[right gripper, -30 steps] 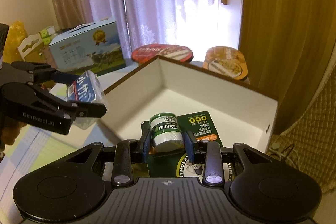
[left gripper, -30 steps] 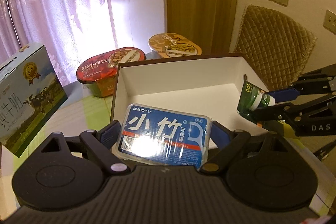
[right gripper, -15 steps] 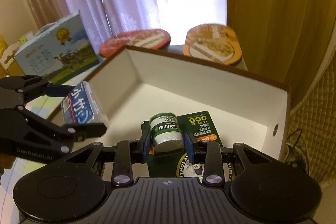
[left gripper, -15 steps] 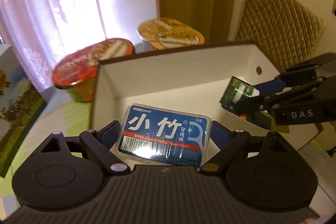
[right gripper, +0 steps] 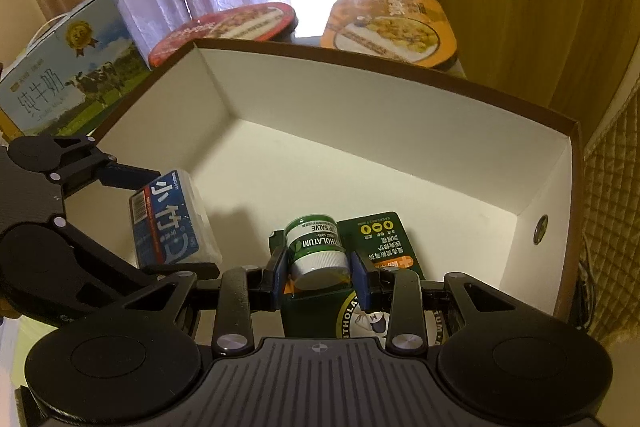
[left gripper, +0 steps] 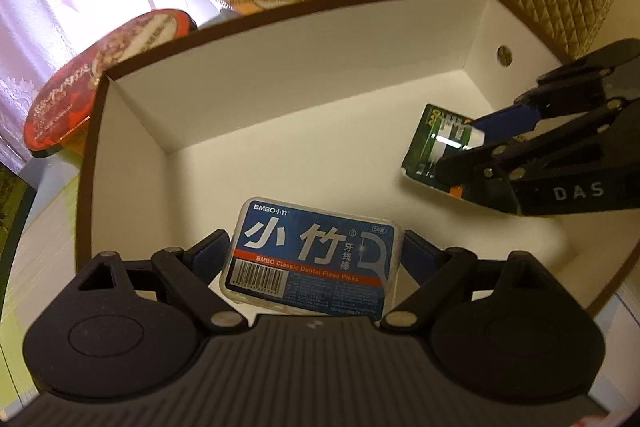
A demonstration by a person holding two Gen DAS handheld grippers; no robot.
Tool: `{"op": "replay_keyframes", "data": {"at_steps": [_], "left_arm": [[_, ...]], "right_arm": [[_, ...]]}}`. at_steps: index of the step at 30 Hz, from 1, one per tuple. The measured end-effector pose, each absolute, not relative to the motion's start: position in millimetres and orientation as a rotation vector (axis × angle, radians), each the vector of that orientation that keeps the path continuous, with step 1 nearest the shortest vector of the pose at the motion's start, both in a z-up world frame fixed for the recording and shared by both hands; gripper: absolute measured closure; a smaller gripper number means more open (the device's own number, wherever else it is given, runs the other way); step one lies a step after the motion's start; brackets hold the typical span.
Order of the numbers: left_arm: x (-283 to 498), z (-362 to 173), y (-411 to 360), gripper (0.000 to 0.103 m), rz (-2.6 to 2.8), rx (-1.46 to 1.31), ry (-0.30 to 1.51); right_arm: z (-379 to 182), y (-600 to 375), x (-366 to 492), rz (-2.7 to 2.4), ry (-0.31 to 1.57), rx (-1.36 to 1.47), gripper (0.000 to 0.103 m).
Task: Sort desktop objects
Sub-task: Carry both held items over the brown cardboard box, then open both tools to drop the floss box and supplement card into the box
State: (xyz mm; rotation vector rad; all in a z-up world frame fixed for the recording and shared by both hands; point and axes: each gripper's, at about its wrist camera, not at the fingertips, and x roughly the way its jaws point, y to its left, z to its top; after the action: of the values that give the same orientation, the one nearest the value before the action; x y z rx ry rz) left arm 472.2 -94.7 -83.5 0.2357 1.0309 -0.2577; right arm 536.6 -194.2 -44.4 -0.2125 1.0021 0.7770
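The left gripper (left gripper: 314, 259) is pinching the dental floss picks box (left gripper: 312, 263) and the right gripper (right gripper: 320, 263) is squeezing the lip salve pack (right gripper: 320, 247), both hanging inside the white box (left gripper: 280, 99). Next, I think, both need lowering and letting go.

Red bowl (left gripper: 92, 83): blurred, label unreadable, at 10 o'clock.
Milk carton (right gripper: 60, 79): cropped at 9 o'clock edge.

The left gripper (left gripper: 314, 259) holds a blue floss box (left gripper: 314, 263) over the white box (left gripper: 280, 95). On the right, the right gripper (left gripper: 468, 143) holds a green pack (left gripper: 430, 143).
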Motion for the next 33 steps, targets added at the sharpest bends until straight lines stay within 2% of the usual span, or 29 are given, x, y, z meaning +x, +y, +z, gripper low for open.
{"op": "replay_keyframes", "data": {"at_steps": [13, 19, 20, 21, 22, 23, 33], "left_arm": [[479, -83, -93, 0.014, -0.242, 0.242, 1.049], [474, -73, -85, 0.012, -0.217, 0.235, 1.034], [472, -71, -84, 0.012, -0.215, 0.23, 1.031], [470, -69, -82, 0.011, -0.211, 0.224, 1.027], [468, -67, -81, 0.01, -0.208, 0.223, 1.025], [466, -66, -80, 0.009, -0.203, 0.223, 1.023], [451, -55, -77, 0.004, -0.149, 0.193, 1.033]], "right_arm": [[-52, -193, 541, 0.794, 1.023, -0.223, 0.072], [-47, -192, 535, 0.817, 0.973, -0.233, 0.07], [-46, -193, 534, 0.811, 0.963, -0.238, 0.067], [-45, -193, 533, 0.806, 0.953, -0.243, 0.056], [-43, -194, 531, 0.807, 0.943, -0.245, 0.04], [-41, -196, 530, 0.81, 0.935, -0.244, 0.034], [-27, -205, 509, 0.837, 0.922, -0.307, 0.015]]}}
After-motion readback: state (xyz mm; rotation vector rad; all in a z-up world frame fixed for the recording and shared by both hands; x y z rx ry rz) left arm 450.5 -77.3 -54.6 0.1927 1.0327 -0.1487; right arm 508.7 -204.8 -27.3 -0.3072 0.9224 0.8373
